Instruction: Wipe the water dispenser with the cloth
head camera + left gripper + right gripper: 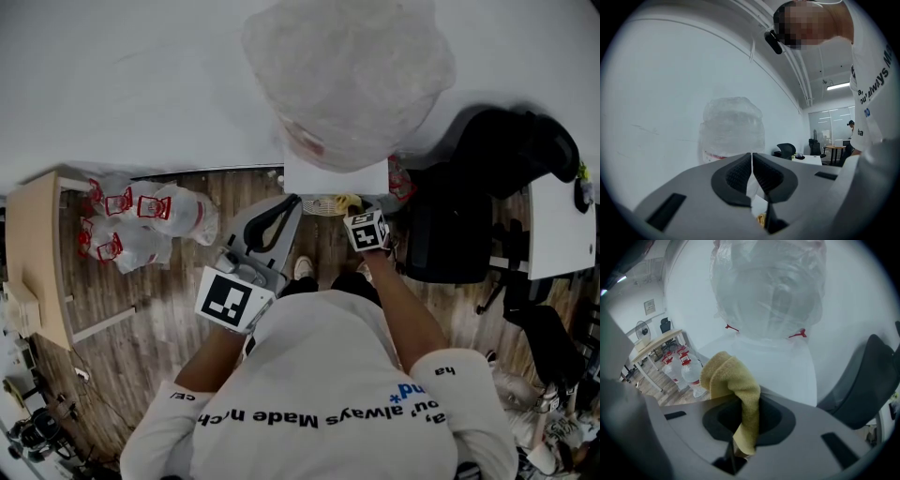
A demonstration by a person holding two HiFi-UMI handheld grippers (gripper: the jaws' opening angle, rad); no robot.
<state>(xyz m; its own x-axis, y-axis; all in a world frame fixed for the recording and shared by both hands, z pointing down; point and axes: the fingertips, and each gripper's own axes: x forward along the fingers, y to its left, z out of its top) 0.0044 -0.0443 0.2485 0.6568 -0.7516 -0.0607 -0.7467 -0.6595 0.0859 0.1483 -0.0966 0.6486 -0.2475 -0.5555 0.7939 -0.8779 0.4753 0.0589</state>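
The right gripper (746, 423) pinches a folded yellow terry cloth (731, 378), with the white boxy water dispenser (776, 369) at twelve o'clock. It should press flat, stroking evenly. The left gripper (752, 173) is pressed together, empty.

Wooden floor (169, 305), water jugs (173, 214), perhaps bagged

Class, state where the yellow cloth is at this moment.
In the right gripper view, the yellow cloth is clamped in the right tongs. Its bunched free end sticks up in front of the water dispenser.
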